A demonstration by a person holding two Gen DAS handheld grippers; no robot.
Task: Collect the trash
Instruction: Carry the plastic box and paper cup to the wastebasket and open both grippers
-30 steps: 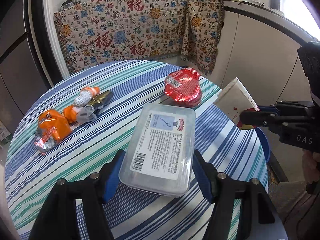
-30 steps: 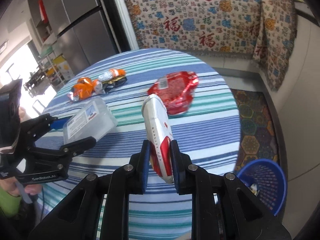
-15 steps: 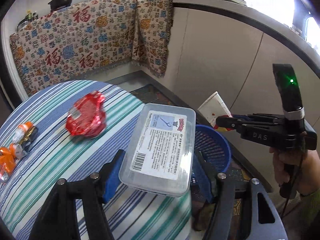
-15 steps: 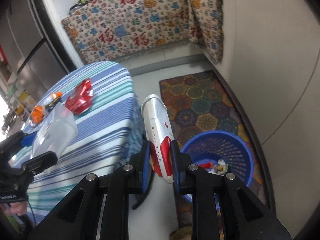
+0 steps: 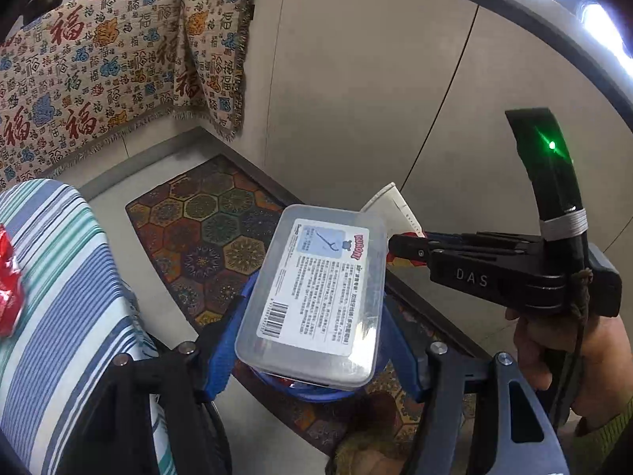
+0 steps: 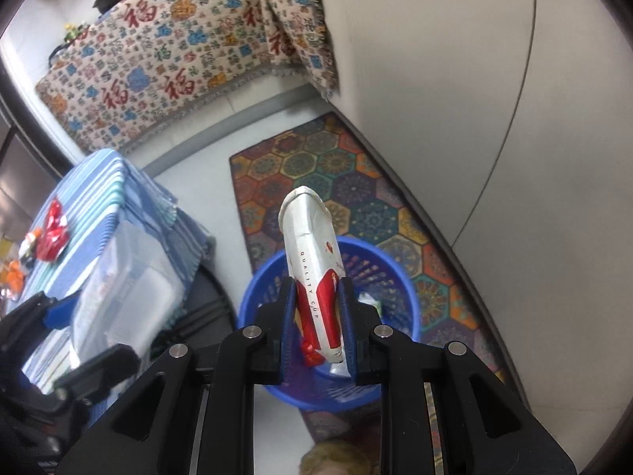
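Above the bin (image 6: 328, 316) at lower centre, a light, crushable cup (image 6: 314, 277) is pinched flat by the right tool (image 6: 318, 322); a stiff box (image 5: 316, 297) is clamped across its sides by the left tool (image 5: 308, 340).

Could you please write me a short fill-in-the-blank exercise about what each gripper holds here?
1. The left gripper holds a clear plastic ____.
2. The right gripper is shut on a flattened paper ____.
3. The bin below the grippers is coloured ____.
4. The bin stands partly on a patterned ____.

Missing words: box; cup; blue; rug
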